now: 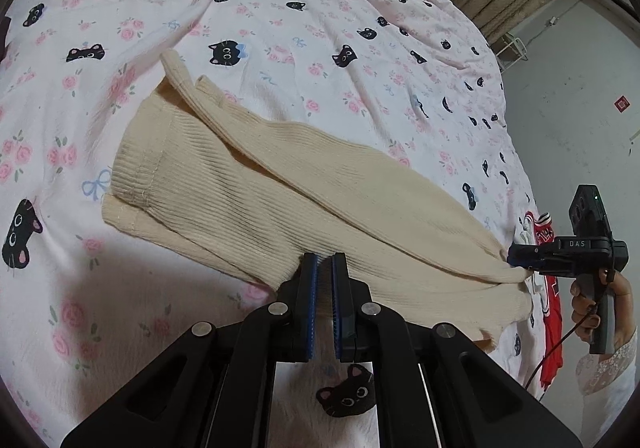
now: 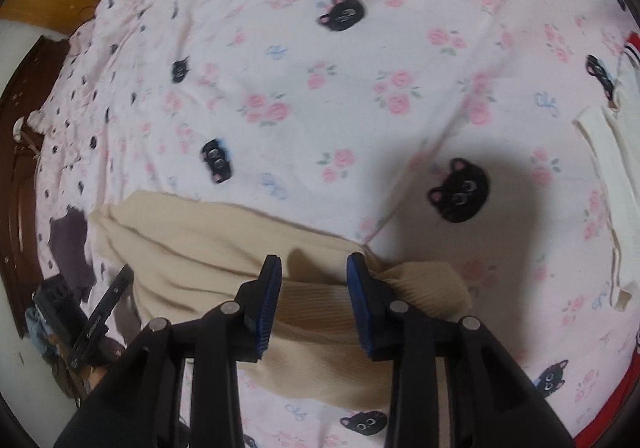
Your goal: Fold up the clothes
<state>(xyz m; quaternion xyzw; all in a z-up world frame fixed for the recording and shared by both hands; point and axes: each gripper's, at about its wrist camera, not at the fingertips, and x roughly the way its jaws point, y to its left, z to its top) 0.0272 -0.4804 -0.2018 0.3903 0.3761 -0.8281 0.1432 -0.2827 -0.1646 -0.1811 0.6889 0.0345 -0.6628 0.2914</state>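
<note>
Lengthwise, the cream ribbed garment (image 1: 280,184) lies on the cat-print bedspread (image 1: 280,28), its near edge at the narrowly parted, empty left gripper (image 1: 325,268), while the right gripper (image 2: 314,268), fingers apart, sits over its bunched far-right end, nearer that end.

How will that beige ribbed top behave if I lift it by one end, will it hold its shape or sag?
The beige ribbed top will probably sag: it lies limp on the bedspread and bunches at the right gripper. The ribbed knit likely stretches under its own weight. It looks thin, so probably light, and the folded layers may slip apart.
</note>
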